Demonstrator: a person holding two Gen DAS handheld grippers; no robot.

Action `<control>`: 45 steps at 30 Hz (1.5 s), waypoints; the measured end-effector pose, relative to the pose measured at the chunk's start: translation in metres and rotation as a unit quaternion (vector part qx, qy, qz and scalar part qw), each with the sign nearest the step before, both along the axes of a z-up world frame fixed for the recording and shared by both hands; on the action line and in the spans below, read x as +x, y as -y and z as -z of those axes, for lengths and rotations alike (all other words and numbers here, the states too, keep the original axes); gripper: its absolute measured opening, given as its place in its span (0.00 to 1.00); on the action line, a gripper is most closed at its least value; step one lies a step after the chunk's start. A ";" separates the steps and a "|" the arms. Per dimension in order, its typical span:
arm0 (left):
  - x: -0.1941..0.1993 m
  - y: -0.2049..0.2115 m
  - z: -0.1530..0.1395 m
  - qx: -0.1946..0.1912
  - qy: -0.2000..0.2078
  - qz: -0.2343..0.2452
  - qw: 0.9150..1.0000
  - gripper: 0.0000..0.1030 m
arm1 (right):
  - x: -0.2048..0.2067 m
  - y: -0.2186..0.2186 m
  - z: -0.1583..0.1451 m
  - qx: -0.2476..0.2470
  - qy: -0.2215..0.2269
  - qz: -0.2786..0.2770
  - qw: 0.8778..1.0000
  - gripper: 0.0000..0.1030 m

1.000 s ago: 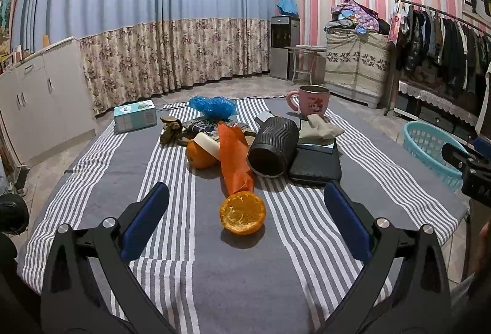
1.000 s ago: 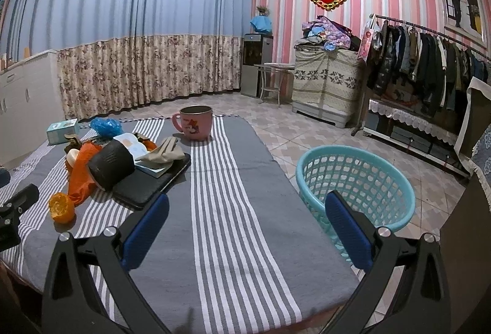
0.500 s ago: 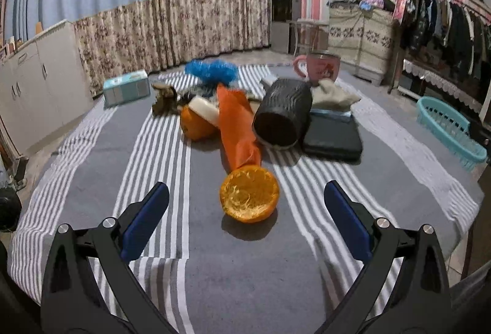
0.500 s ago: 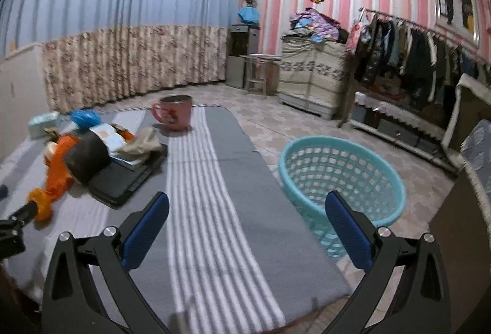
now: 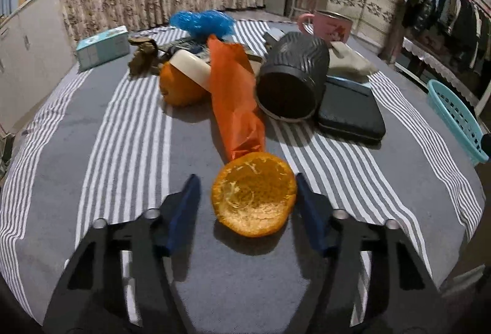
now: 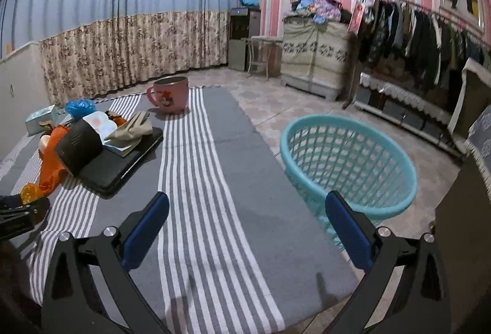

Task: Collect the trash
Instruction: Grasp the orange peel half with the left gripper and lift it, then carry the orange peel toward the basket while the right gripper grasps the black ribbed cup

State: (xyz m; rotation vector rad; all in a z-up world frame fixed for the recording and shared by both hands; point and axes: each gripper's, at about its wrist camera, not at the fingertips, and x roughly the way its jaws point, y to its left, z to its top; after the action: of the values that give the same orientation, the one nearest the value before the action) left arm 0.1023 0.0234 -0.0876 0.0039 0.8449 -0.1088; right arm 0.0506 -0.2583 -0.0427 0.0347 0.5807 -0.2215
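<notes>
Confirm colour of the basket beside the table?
Light teal, a plastic basket with an open lattice wall, standing on the floor. The right wrist view shows it best.

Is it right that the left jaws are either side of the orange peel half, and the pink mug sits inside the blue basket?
Not quite. The left gripper has been closing with the orange peel half between its jaws, but the pink mug stands on the striped cloth, not in the blue basket, as the right wrist view shows.

a home bedroom: clothes rack [image 6: 429, 27], floral curtains [image 6: 129, 51], striped bedspread [image 6: 214, 211].
</notes>
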 end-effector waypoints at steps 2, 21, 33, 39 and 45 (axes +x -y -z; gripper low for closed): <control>-0.001 0.002 0.001 -0.001 0.000 0.010 1.000 0.45 | 0.002 0.000 0.004 0.007 -0.010 -0.005 1.000 0.96; 0.052 -0.058 -0.078 0.026 0.132 0.000 0.991 0.37 | 0.037 -0.056 -0.022 -0.003 -0.022 -0.021 1.000 0.96; 0.109 -0.116 -0.049 0.051 0.116 -0.048 0.991 0.37 | 0.099 -0.148 -0.029 -0.011 -0.040 -0.082 0.996 0.96; 0.109 -0.130 -0.043 0.045 0.107 -0.058 0.992 0.37 | 0.129 -0.184 -0.026 0.004 -0.055 -0.080 0.995 0.96; 0.107 -0.123 -0.042 0.035 0.109 -0.044 0.992 0.37 | 0.156 -0.208 -0.018 0.006 -0.091 -0.069 0.993 0.95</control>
State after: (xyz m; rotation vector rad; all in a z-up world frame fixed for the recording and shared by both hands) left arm 0.2091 0.1468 -0.0453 0.0437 0.6282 0.0038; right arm 0.2065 -0.0502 -0.0248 -0.0140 0.7635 -0.0862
